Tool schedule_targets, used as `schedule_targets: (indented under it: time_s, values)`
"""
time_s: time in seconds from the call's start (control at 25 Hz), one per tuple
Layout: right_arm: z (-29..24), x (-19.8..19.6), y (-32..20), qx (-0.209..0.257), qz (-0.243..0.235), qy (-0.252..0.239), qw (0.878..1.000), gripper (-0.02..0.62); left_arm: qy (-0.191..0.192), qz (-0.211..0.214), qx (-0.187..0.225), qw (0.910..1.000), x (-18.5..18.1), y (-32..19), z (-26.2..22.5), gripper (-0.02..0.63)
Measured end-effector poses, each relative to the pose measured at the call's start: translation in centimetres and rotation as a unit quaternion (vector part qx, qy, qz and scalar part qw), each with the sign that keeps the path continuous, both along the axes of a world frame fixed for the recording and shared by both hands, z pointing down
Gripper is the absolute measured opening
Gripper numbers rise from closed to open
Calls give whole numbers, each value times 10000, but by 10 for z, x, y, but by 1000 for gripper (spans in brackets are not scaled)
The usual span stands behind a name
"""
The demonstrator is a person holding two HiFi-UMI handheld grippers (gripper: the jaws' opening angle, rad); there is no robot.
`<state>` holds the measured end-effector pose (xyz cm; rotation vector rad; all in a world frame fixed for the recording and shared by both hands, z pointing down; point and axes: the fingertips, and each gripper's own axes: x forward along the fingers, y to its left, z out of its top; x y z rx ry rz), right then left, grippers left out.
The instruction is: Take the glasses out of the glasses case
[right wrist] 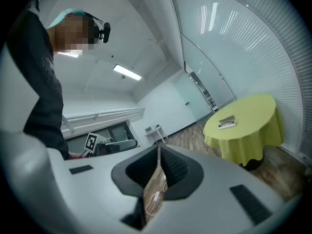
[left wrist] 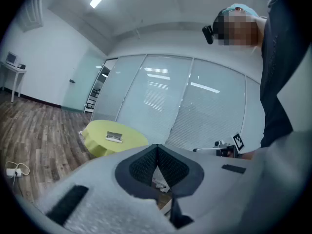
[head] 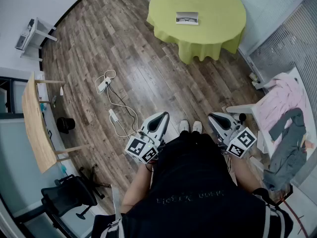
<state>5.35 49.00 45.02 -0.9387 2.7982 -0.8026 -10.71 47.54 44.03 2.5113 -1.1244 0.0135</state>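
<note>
Left gripper and right gripper are hanging near the person's body, their ribbed dark jaws pressing together on nothing. The flat rectangular glasses case is lying far off on the round surface, which is draped in yellow-green cloth.

Open floor runs to bench; cables lie left, clothes heap right; room all round glasses case.
</note>
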Motion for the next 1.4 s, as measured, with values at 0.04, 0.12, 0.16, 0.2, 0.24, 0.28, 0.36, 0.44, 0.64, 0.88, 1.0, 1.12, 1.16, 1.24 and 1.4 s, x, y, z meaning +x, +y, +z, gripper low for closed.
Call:
schedule_targets:
  time_s: [0.04,0.12,0.16,0.2,0.24,0.28,0.36,0.44,0.64,0.88,1.0,1.12,1.16,1.24,1.4]
  values:
    - [1,4,3,-26,18,5,10000,38,25,20,-16,10000,3,6,1,17]
    - [1,11,10,-17,22,40,10000,37,28,49,-35,10000,9,15,0,17]
    - [1,13,11,50,0,74,10000,37,8,55,-30,10000,12,17,-1,17]
    - [0,15,11,149,-15,104,9998,37,-11,61,-9,10000,15,18,-2,17]
    - [-1,17,10,237,-10,112,9997,37,-19,66,20,10000,18,18,-3,17]
    - [-2,19,9,283,15,88,9996,37,-12,69,40,10000,20,19,-3,17]
    - [-3,22,11,282,103,12,9995,37,14,77,27,10000,24,24,-2,17]
    - [-5,25,13,287,166,25,9994,37,34,100,-1,9999,28,26,0,17]
    - [2,36,5,234,262,121,9993,37,100,187,57,9998,39,11,3,17]
    - [4,40,-25,83,398,149,9991,37,195,160,5,9997,28,-25,12,17]
    - [3,41,-46,97,469,209,9986,37,238,144,-78,9996,24,-48,18,17]
    - [5,39,-68,-5,498,150,9986,37,250,166,-58,9995,22,-71,15,17]
    - [6,36,-76,-36,486,145,9987,37,258,180,-56,9995,21,-79,14,17]
    - [7,29,-91,-86,454,169,9988,37,223,213,-60,9995,17,-94,12,17]
    - [6,14,-125,-159,437,135,9988,37,212,306,-136,9992,6,-131,18,17]
